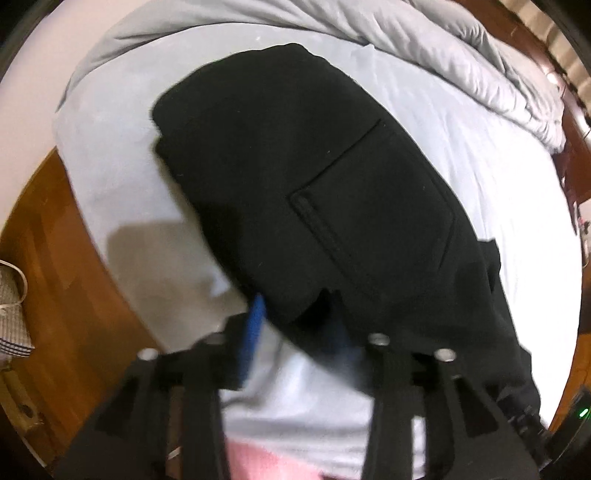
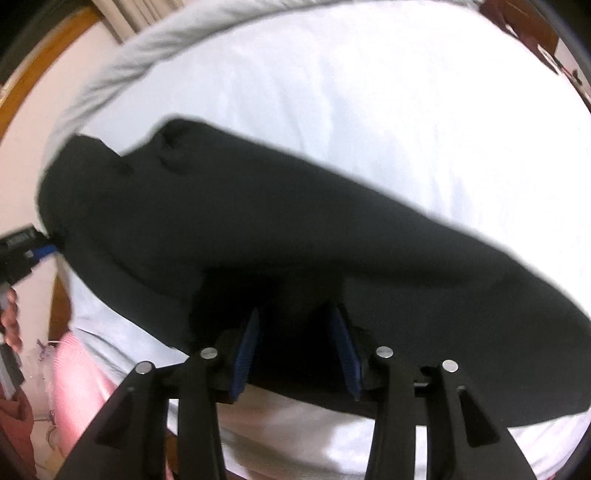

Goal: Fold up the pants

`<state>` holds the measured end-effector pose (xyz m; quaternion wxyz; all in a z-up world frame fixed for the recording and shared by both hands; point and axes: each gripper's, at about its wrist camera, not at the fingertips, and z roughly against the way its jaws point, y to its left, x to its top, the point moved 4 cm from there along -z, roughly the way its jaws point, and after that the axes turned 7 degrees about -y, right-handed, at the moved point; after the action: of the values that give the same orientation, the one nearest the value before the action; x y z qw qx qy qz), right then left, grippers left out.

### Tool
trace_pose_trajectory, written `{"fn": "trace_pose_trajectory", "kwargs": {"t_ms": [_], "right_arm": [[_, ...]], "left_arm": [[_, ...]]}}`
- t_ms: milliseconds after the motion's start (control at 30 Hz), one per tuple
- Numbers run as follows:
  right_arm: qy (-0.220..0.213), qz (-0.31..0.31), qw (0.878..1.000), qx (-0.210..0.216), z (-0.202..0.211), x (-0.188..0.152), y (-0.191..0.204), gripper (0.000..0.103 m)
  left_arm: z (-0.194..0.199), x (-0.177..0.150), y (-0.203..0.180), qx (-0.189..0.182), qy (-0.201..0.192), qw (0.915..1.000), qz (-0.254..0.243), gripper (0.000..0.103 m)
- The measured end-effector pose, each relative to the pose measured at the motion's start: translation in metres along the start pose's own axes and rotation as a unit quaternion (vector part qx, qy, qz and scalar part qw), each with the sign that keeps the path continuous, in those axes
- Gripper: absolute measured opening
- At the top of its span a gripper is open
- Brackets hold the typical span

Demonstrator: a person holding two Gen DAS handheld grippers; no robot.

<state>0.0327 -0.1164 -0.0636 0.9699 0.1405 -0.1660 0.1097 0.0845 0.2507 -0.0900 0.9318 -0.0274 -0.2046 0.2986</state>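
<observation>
Black pants [image 1: 295, 166] lie folded into a thick band across the pale bed sheet [image 1: 480, 166], a back pocket [image 1: 369, 206] facing up. My left gripper [image 1: 299, 332] points down at their near edge, with its blue pads apart. The fabric's rim lies between the tips, slack and not pinched. In the right wrist view the pants [image 2: 258, 221] stretch across the frame. My right gripper [image 2: 295, 350] stands over their near edge, jaws spread, with dark cloth filling the gap loosely. At the pants' left end a blue pad [image 2: 46, 253] of the left gripper shows.
A grey duvet [image 1: 406, 33] is bunched along the far side of the bed. Wooden floor [image 1: 55, 258] borders the mattress on the left. Pink fabric [image 2: 74, 387] lies at the near edge, and a hand [image 2: 11, 325] shows at the far left.
</observation>
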Motion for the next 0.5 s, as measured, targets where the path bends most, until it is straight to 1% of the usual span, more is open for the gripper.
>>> {"fn": "trace_pose_trajectory", "kwargs": {"t_ms": [67, 133, 200, 233, 267, 333, 367, 467, 500], "right_arm": [[-0.018, 0.009, 1.0, 0.016, 0.008, 0.014, 0.008, 0.043], [-0.031, 0.029, 0.999, 0.028, 0.01, 0.031, 0.021, 0.043], [-0.038, 0.048, 0.998, 0.034, 0.006, 0.049, 0.036, 0.043], [-0.041, 0.059, 0.996, 0.046, 0.0, 0.06, 0.047, 0.043], [-0.04, 0.063, 0.996, 0.057, -0.007, 0.07, 0.055, 0.043], [-0.03, 0.064, 0.994, 0.082, -0.024, 0.086, 0.069, 0.043], [-0.028, 0.067, 0.993, 0.088, -0.029, 0.093, 0.073, 0.043], [-0.019, 0.093, 0.992, 0.08, -0.053, 0.11, 0.085, 0.043], [-0.017, 0.095, 0.992, 0.08, -0.057, 0.11, 0.088, 0.043]], "left_arm": [[0.016, -0.004, -0.001, 0.004, -0.007, 0.9998, -0.016, 0.047], [0.036, -0.004, -0.01, 0.005, -0.031, 0.9989, -0.034, 0.049], [0.049, -0.002, -0.023, -0.012, -0.049, 0.9975, -0.05, 0.05], [0.054, 0.002, -0.032, -0.025, -0.06, 0.9962, -0.059, 0.052], [0.055, 0.005, -0.038, -0.029, -0.068, 0.9951, -0.066, 0.053], [0.047, 0.019, -0.055, -0.035, -0.084, 0.9926, -0.081, 0.053], [0.043, 0.021, -0.057, -0.037, -0.088, 0.9918, -0.085, 0.053], [0.013, 0.033, -0.058, -0.026, -0.074, 0.9928, -0.091, 0.053], [0.005, 0.033, -0.056, -0.017, -0.065, 0.9936, -0.091, 0.053]]}}
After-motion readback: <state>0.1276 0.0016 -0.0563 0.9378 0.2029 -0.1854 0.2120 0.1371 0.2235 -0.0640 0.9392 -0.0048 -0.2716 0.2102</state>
